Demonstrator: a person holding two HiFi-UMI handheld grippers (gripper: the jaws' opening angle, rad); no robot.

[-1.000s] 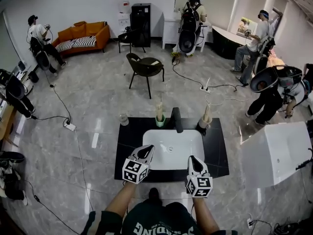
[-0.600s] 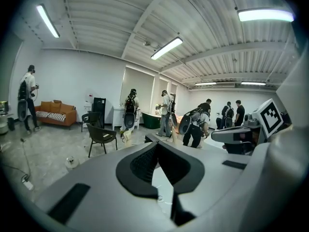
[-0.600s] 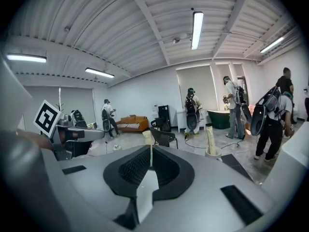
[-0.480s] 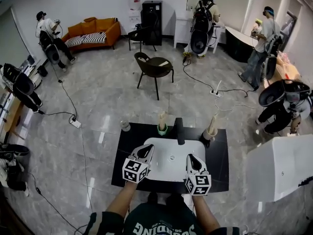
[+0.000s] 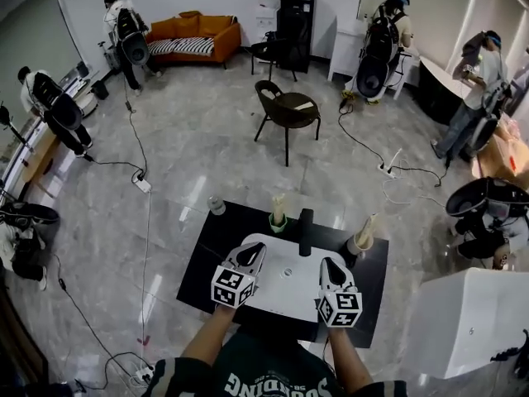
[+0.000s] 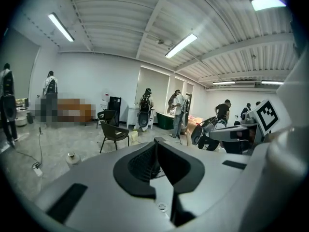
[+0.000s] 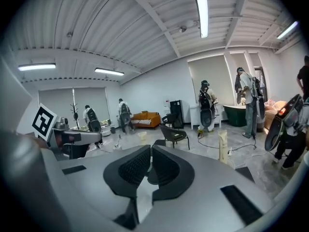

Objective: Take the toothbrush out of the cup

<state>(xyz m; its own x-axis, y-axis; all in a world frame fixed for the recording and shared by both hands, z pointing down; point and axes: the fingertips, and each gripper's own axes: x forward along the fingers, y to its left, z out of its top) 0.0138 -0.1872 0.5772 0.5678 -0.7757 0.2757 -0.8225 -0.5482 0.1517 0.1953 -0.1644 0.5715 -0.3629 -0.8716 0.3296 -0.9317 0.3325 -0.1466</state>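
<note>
Left gripper (image 5: 250,253) and right gripper (image 5: 331,265): jaws together on both, empty, at the sink's (image 5: 289,286) near side.
Toothbrush (image 5: 278,205) stands upright in green cup (image 5: 278,221) at countertop (image 5: 213,246) back edge, left of faucet (image 5: 306,230). It's ahead of the left gripper, the nearer one. Second cup (image 5: 355,245) sits back right.

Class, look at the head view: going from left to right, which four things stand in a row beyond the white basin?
small bottle → green cup → black tap → dark cup
</note>
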